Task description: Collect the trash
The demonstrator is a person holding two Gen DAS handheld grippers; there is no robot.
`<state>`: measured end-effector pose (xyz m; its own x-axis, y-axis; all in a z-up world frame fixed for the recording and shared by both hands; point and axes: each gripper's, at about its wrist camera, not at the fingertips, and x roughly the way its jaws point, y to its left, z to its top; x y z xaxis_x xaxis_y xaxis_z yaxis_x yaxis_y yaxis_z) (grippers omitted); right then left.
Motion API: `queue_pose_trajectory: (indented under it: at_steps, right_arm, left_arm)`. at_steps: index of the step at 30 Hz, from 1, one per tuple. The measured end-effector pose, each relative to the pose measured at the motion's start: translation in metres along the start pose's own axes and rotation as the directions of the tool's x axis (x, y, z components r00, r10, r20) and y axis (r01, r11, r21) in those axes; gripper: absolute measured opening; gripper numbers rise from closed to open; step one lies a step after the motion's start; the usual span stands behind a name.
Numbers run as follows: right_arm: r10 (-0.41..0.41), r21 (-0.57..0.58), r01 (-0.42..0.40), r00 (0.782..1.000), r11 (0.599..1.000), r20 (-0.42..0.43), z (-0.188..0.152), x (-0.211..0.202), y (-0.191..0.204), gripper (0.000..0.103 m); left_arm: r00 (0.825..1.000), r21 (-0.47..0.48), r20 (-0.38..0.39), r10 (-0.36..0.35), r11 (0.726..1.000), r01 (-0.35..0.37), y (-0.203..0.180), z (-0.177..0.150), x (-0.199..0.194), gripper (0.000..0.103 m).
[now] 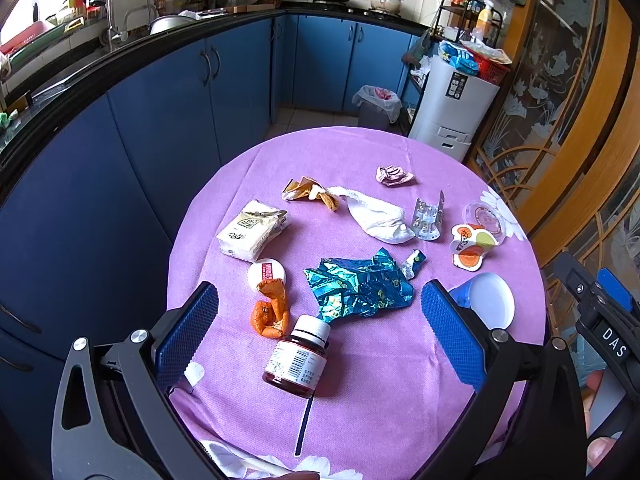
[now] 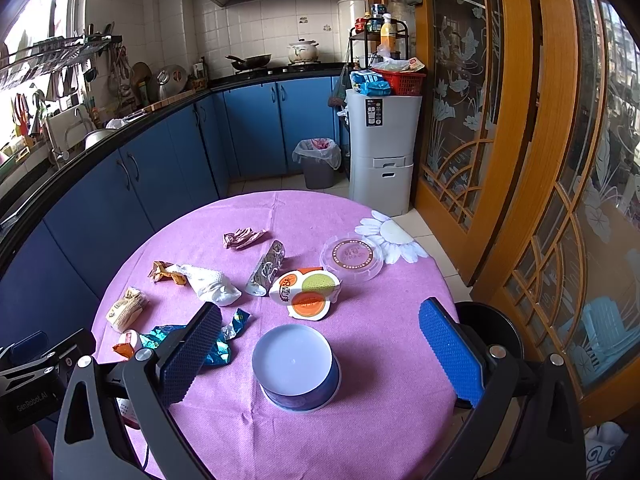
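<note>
So we hover our left gripper [image 1: 320, 332] wide open over the bottle [image 1: 298, 356], our right gripper [image 2: 320, 344] wide open around the blue cup [image 2: 298, 368], both empty, ready to pick

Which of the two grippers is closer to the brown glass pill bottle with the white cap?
Left. The left gripper brackets the brown glass pill bottle; the right gripper sits off to its right, around the blue paper cup.

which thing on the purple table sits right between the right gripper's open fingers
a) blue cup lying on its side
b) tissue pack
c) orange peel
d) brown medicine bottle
a: in the right wrist view the blue cup lies on its side, framed by the open right gripper, untouched.
</note>
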<state>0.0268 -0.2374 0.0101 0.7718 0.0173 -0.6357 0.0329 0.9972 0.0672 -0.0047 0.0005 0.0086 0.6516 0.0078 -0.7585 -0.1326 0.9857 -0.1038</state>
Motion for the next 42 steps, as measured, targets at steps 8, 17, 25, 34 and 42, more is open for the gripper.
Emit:
queue_pose_trajectory:
  at_steps: [8, 17, 25, 34, 42]
  right_arm:
    - [-0.001, 0.001, 0.001, 1.000, 1.000, 0.002, 0.0008, 0.0000, 0.0005, 0.097]
    - [0.000, 0.000, 0.000, 1.000, 1.000, 0.003, 0.0007, 0.0011, 0.0009, 0.097]
    - [0.000, 0.001, 0.000, 1.000, 1.000, 0.006, -0.0016, -0.0016, 0.0000, 0.097]
    - [0.000, 0.001, 0.000, 1.000, 1.000, 0.007, -0.0002, -0.0034, 0.0009, 0.097]
    - [0.001, 0.001, -0.001, 1.000, 1.000, 0.007, -0.0020, -0.0014, 0.0004, 0.097]
  left_arm:
    - [1.000, 0.000, 0.002, -0.003, 1.000, 0.003, -0.0001, 0.0000, -0.0016, 0.100]
    - [1.000, -0.001, 0.000, -0.005, 1.000, 0.005, -0.0002, 0.0000, -0.0024, 0.100]
    - [1.000, -0.001, -0.001, -0.007, 1.000, 0.007, -0.0032, 0.0002, -0.0053, 0.100]
    - [1.000, -0.002, 0.000, -0.008, 1.000, 0.008, -0.0026, 0.0002, -0.0051, 0.100]
    - [1.000, -0.001, 0.000, -0.011, 1.000, 0.011, -0.0018, 0.0001, -0.0047, 0.100]
